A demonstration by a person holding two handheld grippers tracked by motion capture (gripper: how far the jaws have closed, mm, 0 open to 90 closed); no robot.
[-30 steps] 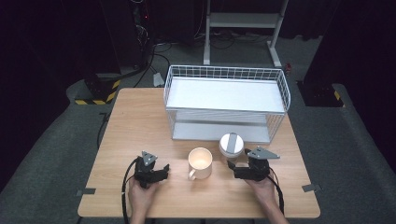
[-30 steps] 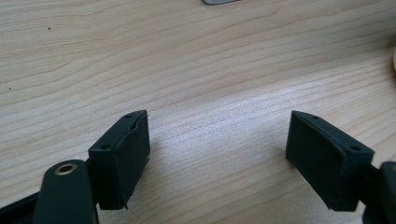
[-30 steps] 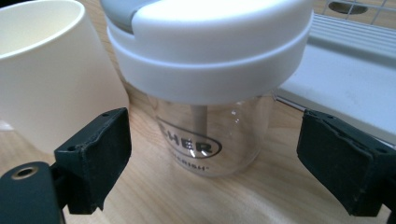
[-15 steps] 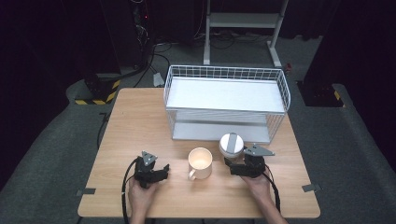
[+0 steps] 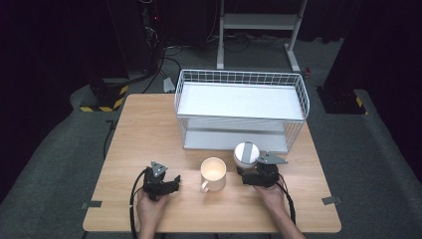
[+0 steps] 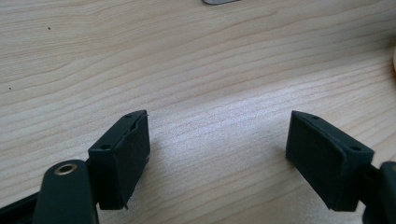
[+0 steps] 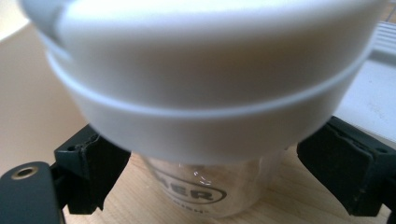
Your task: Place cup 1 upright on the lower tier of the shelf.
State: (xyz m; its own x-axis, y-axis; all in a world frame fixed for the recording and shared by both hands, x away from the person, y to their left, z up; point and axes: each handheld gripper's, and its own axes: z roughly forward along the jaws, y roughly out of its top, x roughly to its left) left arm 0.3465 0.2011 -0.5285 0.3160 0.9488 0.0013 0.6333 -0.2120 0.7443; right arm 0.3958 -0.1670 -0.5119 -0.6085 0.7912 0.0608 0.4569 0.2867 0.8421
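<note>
A glass jar (image 5: 246,154) with a white lid stands on the wooden table (image 5: 149,134), just in front of the white wire rack (image 5: 241,99). My right gripper (image 5: 248,169) reaches in from behind the jar. In the right gripper view its jaws stand on either side of the jar's glass body (image 7: 210,191), below the lid, with a gap at each side, so the right gripper (image 7: 212,163) is open. A cream mug (image 5: 213,173) stands to the jar's left. My left gripper (image 5: 168,180) rests near the table's front left, and in its own view the left gripper (image 6: 217,154) is open over bare wood.
The wire rack has a white upper shelf and a lower shelf (image 5: 234,139) and takes up the back right of the table. The mug's wall (image 7: 28,102) lies close to the left of the jar. The table's front edge (image 5: 209,230) is near both hands.
The right gripper has crept a little up and to the left, closer around the jar. The left gripper, the mug and the jar have kept still.
</note>
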